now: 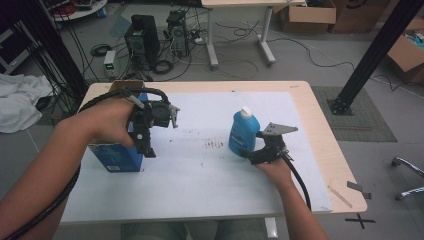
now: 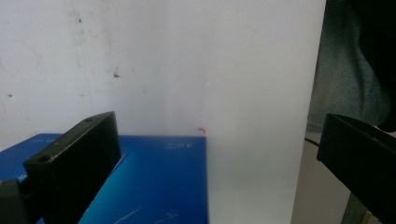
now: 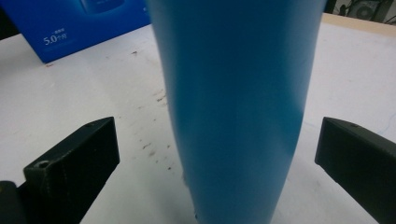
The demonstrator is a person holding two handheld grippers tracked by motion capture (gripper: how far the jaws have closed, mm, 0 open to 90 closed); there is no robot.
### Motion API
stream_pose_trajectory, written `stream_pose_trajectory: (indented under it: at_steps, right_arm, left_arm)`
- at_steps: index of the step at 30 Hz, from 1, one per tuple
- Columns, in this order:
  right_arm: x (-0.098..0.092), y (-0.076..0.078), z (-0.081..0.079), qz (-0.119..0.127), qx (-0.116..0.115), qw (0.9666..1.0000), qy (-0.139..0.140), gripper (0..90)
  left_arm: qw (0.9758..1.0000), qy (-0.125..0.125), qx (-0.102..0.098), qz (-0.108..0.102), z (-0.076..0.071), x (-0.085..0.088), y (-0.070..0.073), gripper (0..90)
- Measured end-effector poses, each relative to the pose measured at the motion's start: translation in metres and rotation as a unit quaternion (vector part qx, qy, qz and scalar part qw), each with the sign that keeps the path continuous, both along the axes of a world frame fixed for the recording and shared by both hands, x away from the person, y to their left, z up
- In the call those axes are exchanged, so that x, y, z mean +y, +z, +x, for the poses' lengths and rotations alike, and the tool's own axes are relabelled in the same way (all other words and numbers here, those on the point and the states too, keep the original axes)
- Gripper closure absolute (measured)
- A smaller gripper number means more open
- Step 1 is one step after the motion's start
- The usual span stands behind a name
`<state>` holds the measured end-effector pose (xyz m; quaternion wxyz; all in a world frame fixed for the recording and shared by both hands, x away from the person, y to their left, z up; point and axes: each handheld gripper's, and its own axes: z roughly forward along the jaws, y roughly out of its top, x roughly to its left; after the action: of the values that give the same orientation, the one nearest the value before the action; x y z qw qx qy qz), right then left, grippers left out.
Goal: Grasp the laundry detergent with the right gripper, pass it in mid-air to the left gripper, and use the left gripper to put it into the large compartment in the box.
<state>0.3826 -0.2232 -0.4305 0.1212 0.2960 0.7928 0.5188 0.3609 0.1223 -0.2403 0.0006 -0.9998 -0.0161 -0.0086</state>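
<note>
A white mat covers the wooden table, with computers and cables on the floor behind. The blue bottle stands upright right of the mat's centre, and the right gripper sits at its base, jaws spread wide on either side without touching it. The left gripper hangs over the blue box near the left edge, jaws also wide apart

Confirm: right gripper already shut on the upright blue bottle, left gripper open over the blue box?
Not quite. The right gripper is open: in the right gripper view its jaws stand wide apart, clear of both sides of the upright blue bottle. The rest holds: the left gripper is open over the blue box.
</note>
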Motion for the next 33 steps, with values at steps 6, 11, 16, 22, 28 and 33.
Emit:
stream_pose_trajectory:
  at_steps: [6, 11, 16, 22, 28, 33]
  right_arm:
    - [0.006, -0.002, 0.007, 0.007, -0.006, 0.9999, -0.007, 0.0]
    - [0.01, -0.003, 0.007, 0.018, -0.022, 0.9995, -0.013, 0.0]
    - [0.016, -0.004, 0.009, 0.026, -0.03, 0.9991, -0.014, 0.7]
    - [0.02, -0.004, 0.009, 0.026, -0.04, 0.9987, -0.02, 5.4]
    - [0.019, -0.005, 0.01, 0.026, -0.038, 0.9983, -0.035, 10.7]
    - [0.019, -0.006, 0.01, 0.026, -0.041, 0.998, -0.042, 13.4]
  left_arm:
    - [1.0, 0.002, 0.001, 0.0, 0.0, 0.002, 0.0, 0.1]
    - [1.0, 0.002, -0.001, 0.0, 0.0, 0.003, 0.0, 0.1]
    - [1.0, 0.003, -0.004, -0.001, -0.001, 0.005, 0.0, 0.1]
    - [1.0, 0.007, -0.003, -0.003, 0.0, 0.008, 0.0, 0.1]
    - [1.0, 0.007, 0.0, -0.002, 0.001, 0.008, -0.002, 0.1]
    - [1.0, 0.006, 0.002, -0.002, 0.002, 0.007, -0.004, 0.1]
